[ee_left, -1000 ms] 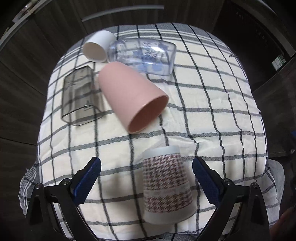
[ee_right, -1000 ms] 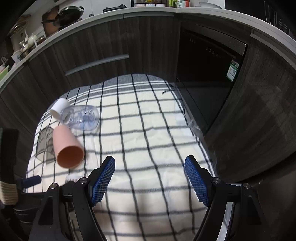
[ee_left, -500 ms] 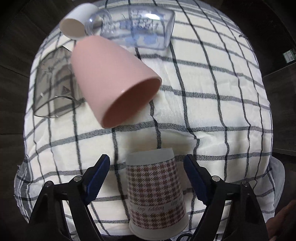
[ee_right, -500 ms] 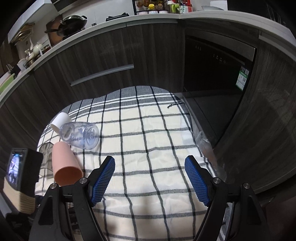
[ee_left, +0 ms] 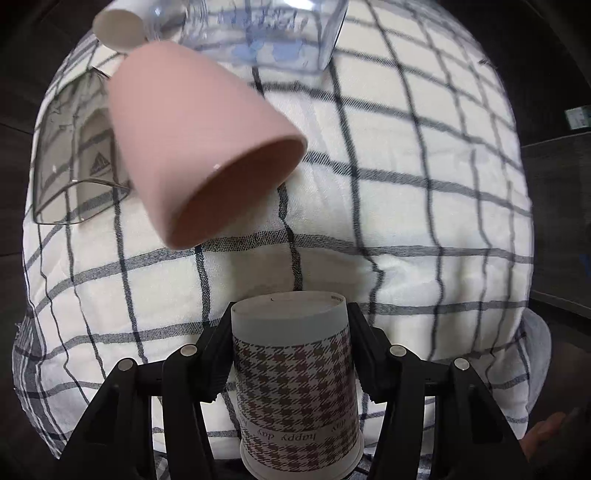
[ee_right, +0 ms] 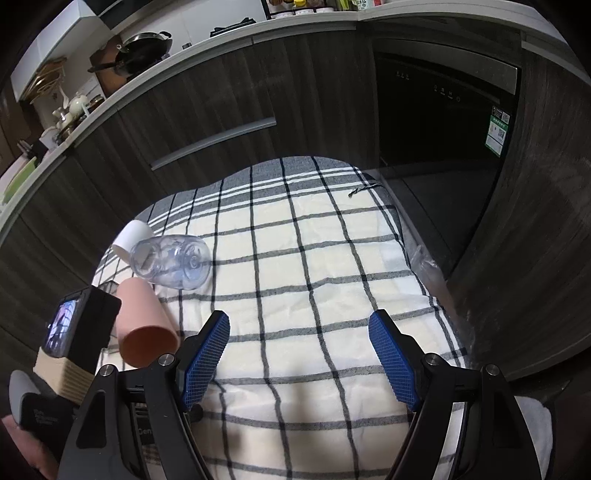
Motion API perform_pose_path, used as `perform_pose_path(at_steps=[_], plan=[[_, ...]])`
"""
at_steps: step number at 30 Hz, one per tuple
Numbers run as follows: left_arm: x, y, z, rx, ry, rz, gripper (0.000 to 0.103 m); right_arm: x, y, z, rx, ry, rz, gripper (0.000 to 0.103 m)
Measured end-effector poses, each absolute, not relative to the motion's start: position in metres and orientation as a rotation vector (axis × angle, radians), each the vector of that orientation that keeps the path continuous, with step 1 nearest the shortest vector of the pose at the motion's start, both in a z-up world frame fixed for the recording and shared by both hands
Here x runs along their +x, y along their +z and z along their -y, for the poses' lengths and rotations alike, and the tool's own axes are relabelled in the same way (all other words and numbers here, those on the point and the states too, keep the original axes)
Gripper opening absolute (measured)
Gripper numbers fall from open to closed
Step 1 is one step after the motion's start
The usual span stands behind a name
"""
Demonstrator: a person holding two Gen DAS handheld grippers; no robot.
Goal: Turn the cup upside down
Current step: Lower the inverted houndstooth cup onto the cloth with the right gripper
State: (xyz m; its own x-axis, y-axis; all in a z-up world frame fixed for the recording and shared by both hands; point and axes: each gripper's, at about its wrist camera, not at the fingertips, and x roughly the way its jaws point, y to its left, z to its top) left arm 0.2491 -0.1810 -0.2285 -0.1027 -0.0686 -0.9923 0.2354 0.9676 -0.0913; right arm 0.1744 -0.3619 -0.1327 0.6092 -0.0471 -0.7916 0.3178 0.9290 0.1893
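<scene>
- Left wrist view: the left gripper [ee_left: 290, 354] is clamped on the houndstooth paper cup [ee_left: 295, 384]; both fingers [ee_left: 218, 354] press against the cup's sides just under its white band.
- The cup points away from the camera, with its flat closed end towards the cloth and its wider rim at the bottom edge of the view, where the words "happy day" read upside down.
- The cup sits at the near edge of the checked cloth [ee_left: 406, 206], which covers the whole surface.
- Beyond it, the pink cup [ee_left: 192, 144] lies on its side, its open mouth turned towards the gripper.
- Left of the pink cup lies a smoky transparent cup [ee_left: 70, 155], also on its side, with a small triangular logo showing through it.
- At the top, a clear glass with blue print [ee_left: 258, 33] lies on its side, and a white cup [ee_left: 116, 27] is just beside it.
- Right wrist view: the right gripper [ee_right: 299, 354] hangs over the cloth with its blue pads [ee_right: 205, 358] set wide apart and nothing between them.
- The left tool's camera unit [ee_right: 79, 325] shows at the left edge, hiding the houndstooth cup from this side.
- The pink cup, the clear glass and the white cup lie in a cluster at the far left of the cloth.
- Dark wooden cabinets [ee_right: 207, 107] stand behind, with a pan [ee_right: 144, 44] on the counter above.
</scene>
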Motion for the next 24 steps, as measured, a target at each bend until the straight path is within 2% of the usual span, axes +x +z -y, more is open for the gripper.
perform_pose_path(at_steps=[3,9,12,17,24], plan=[[0.233,-0.198,0.171,0.122,-0.297,-1.513,0.055,0.167,-0.123,0.363,0.341,-0.213,-0.863,0.078],[0.191,-0.149,0.149,0.184,-0.345,-0.967,0.055,0.15,-0.107,0.353,0.301,-0.22,-0.811,0.078],[0.19,-0.146,0.13,0.11,-0.358,-0.803,0.055,0.142,-0.107,0.341,0.271,-0.2,-0.823,0.078],[0.178,-0.159,0.122,0.047,-0.315,-0.616,0.055,0.126,-0.11,0.318,0.205,-0.166,-0.857,0.078],[0.162,-0.178,0.122,0.03,-0.293,-0.559,0.055,0.103,-0.116,0.301,0.167,-0.159,-0.875,0.078]])
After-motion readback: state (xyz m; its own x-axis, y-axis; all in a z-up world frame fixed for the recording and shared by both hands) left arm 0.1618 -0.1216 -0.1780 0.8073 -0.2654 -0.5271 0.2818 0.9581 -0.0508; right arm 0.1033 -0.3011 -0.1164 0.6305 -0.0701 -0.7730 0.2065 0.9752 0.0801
